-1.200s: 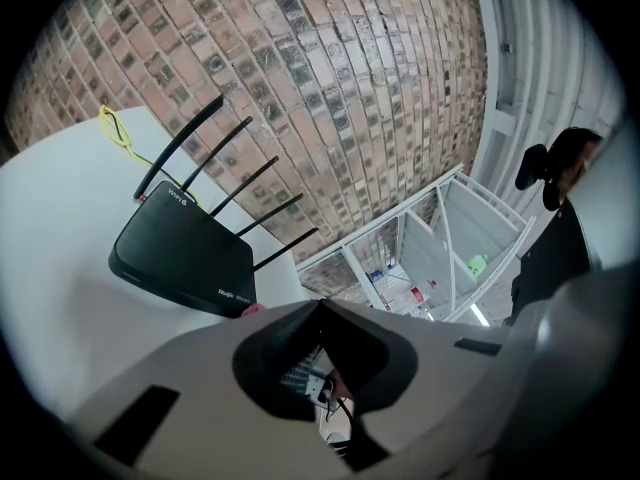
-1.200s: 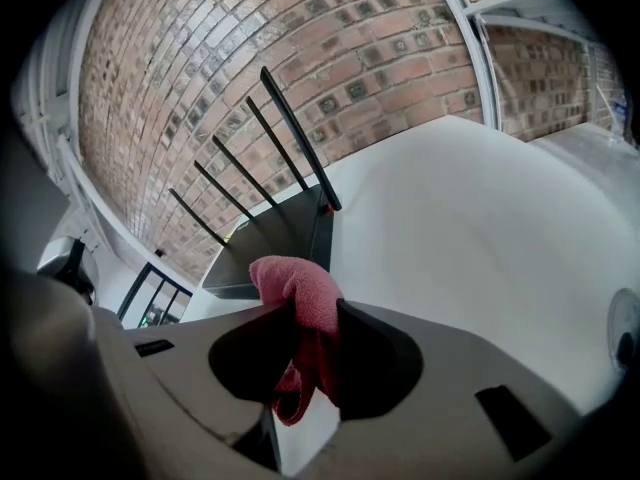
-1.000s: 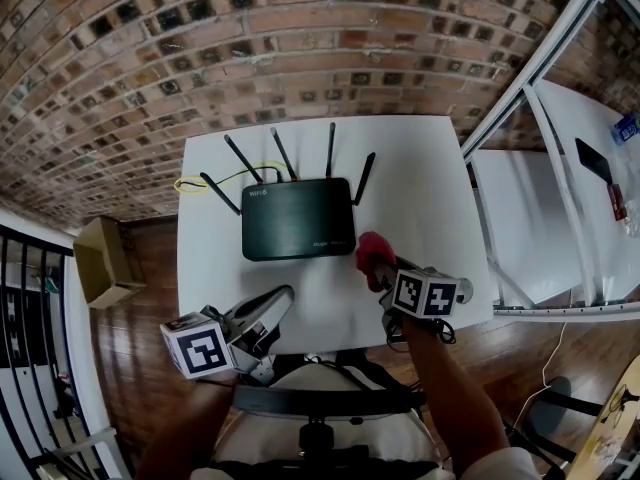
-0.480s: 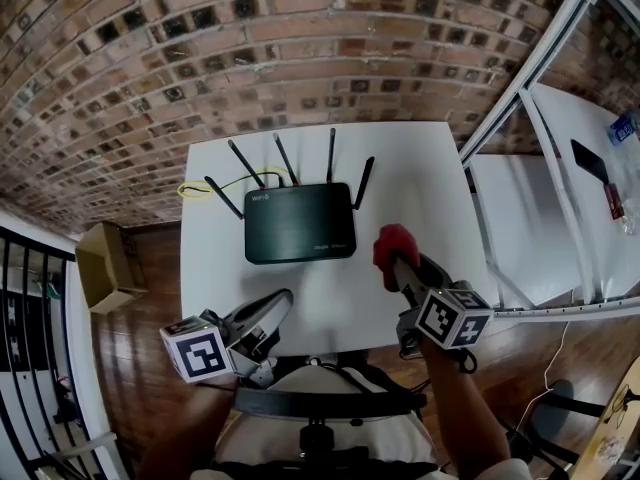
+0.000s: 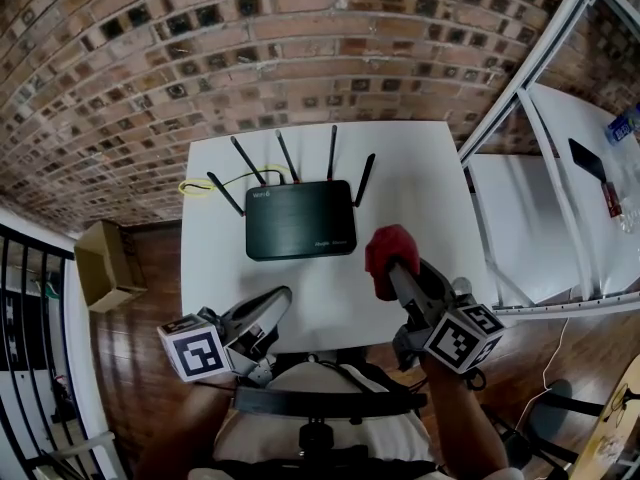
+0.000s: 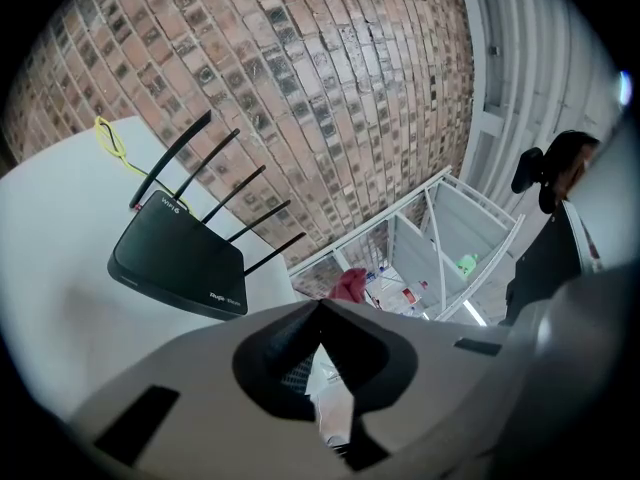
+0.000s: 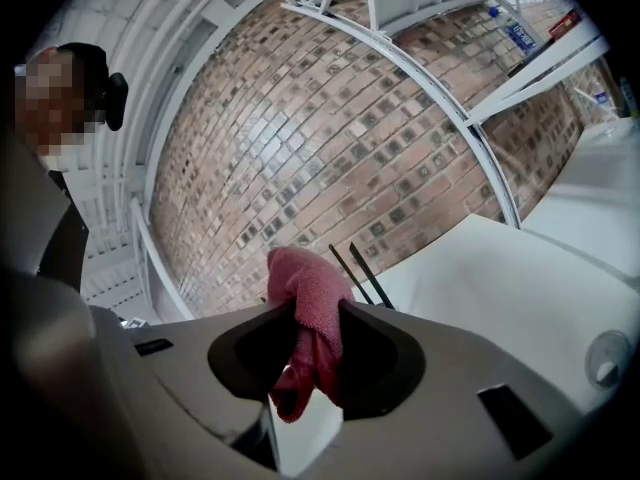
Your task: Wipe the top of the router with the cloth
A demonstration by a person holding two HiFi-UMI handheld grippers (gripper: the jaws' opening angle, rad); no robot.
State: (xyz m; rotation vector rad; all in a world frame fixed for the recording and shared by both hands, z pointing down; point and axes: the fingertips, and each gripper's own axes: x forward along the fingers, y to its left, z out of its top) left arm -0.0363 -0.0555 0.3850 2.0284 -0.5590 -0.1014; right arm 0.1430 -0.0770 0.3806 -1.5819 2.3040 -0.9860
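The right gripper (image 5: 397, 268), clamped on the red cloth (image 5: 388, 250), has raised it beside the router (image 5: 300, 220), ready to wipe; the left gripper (image 5: 274, 305) sits closed, empty.

The black router (image 6: 180, 263) on the table (image 5: 420, 188) has white print on its top: "WiFi6" at the corner by the antennas, and a small brand mark at the opposite front corner that begins "Ru" but is too fine to spell out. The left marker cube (image 5: 197, 353) and right marker cube (image 5: 462, 336) bear black-and-white square codes without letters. The label on the bottle (image 5: 625, 128) at far right is too small to read.
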